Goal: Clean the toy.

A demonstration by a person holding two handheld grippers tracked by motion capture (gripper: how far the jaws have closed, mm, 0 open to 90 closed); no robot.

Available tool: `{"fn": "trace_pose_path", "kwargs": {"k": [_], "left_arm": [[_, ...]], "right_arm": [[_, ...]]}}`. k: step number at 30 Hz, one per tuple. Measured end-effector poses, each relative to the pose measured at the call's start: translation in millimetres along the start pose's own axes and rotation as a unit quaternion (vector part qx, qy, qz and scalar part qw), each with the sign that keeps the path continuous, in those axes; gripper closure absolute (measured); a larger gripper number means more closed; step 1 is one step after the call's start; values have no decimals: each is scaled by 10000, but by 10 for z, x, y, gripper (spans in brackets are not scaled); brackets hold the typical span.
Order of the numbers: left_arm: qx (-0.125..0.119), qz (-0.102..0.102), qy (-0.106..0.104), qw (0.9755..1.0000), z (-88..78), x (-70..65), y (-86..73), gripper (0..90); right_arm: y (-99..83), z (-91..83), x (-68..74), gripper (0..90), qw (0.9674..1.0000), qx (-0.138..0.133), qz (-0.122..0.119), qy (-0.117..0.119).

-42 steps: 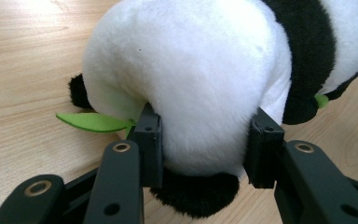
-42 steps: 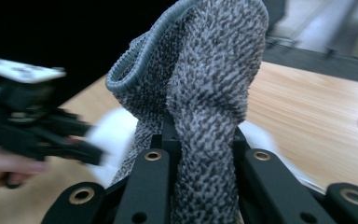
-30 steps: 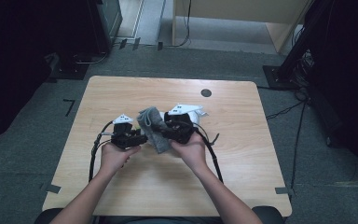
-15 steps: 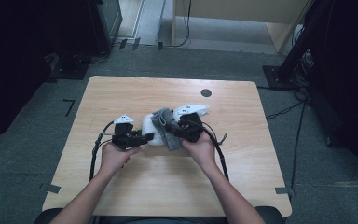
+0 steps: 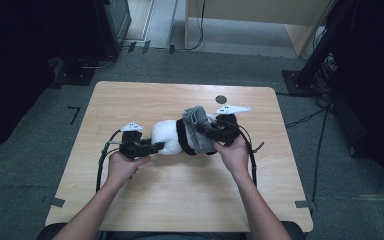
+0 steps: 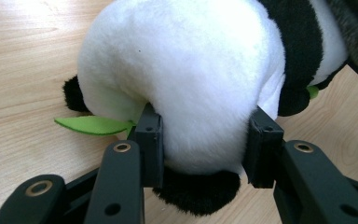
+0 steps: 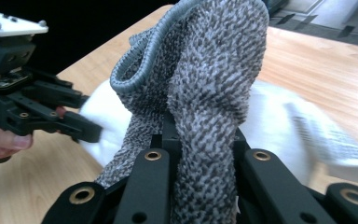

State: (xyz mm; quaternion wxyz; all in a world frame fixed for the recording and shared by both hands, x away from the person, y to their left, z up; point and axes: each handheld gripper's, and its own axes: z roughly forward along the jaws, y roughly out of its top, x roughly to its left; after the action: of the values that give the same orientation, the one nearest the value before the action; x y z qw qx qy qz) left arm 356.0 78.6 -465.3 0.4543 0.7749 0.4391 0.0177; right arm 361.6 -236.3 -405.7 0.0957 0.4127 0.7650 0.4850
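Note:
A black-and-white plush panda (image 5: pixel 166 137) lies on the wooden table (image 5: pixel 145 100). My left gripper (image 5: pixel 156 147) is shut on its white body; in the left gripper view both pads press into the panda (image 6: pixel 191 70) around the left gripper (image 6: pixel 203 135). A green felt leaf (image 6: pixel 91 125) sticks out beside it. My right gripper (image 5: pixel 206 131) is shut on a grey knitted cloth (image 5: pixel 197 125) that drapes over the panda's right end. In the right gripper view the cloth (image 7: pixel 205 84) rises from the right gripper (image 7: pixel 200 140), with the panda (image 7: pixel 270 112) behind it.
A small dark round spot (image 5: pixel 221 99) marks the table's far side. Cables trail from both grippers toward the near edge. A white printed tag (image 7: pixel 331 144) hangs off the panda. Dark stands and a cabinet sit on the grey floor beyond the table.
My right gripper has carried the grey cloth to the right across the panda, baring more of the white body. The left gripper has kept its grip in place.

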Motion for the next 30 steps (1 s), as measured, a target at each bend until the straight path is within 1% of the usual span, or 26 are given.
{"fn": "trace_pose_path", "kwargs": {"k": [5, 6, 10, 12, 14, 15, 16, 17, 19, 21, 23, 25, 26, 27, 28, 29, 30], "left_arm": [[-16, -5, 1, 10000, 0, 17, 4, 575], [-18, -16, -2, 10000, 0, 21, 4, 575], [-16, -16, 2, 10000, -6, 34, 2, 576], [-29, -8, -6, 10000, -7, 35, 0, 576], [-38, 29, -7, 10000, -16, 41, 2, 581], [-64, 20, -44, 10000, -30, 47, 6, 584], [-74, 22, -76, 9999, -46, 50, 14, 588], [-92, 39, -72, 9999, -59, 47, 20, 591], [-118, 70, -97, 9999, -93, 21, 32, 592], [-87, 120, -131, 9998, -125, -13, 31, 593], [-45, 97, -224, 9997, -157, -50, 11, 592], [41, 80, -327, 9994, -192, -84, -12, 592], [109, 131, -385, 9991, -218, -114, -24, 591], [121, 165, -394, 9990, -234, -129, -29, 590], [139, 172, -416, 9989, -256, -141, -34, 590], [125, 172, -396, 9990, -265, -139, -38, 589], [121, 141, -385, 9991, -266, -131, -44, 588]], "right_arm": [[-22, -82, -136, 789, 9997, -110, 163, -122], [-25, -91, -155, 788, 9997, -113, 147, -138], [-41, -137, -246, 789, 9992, -179, 245, -259], [-58, -154, -294, 789, 9988, -181, 277, -366], [-71, -182, -352, 790, 9976, -140, 289, -614], [-74, -195, -375, 791, 9969, -127, 272, -731], [-79, -226, -416, 791, 9964, -151, 289, -784], [-79, -260, -446, 791, 9960, -215, 346, -790], [-53, -326, -463, 791, 9958, -319, 400, -756], [6, -403, -426, 791, 9959, -501, 372, -661], [90, -469, -328, 791, 9962, -631, 226, -558], [137, -485, -246, 791, 9966, -669, 93, -479], [151, -480, -205, 790, 9968, -687, 52, -403], [162, -456, -170, 791, 9974, -666, 20, -270], [162, -432, -156, 790, 9979, -617, 16, -193], [155, -375, -139, 791, 9989, -462, 0, -120], [137, -316, -134, 791, 9994, -322, -50, -104]]}}
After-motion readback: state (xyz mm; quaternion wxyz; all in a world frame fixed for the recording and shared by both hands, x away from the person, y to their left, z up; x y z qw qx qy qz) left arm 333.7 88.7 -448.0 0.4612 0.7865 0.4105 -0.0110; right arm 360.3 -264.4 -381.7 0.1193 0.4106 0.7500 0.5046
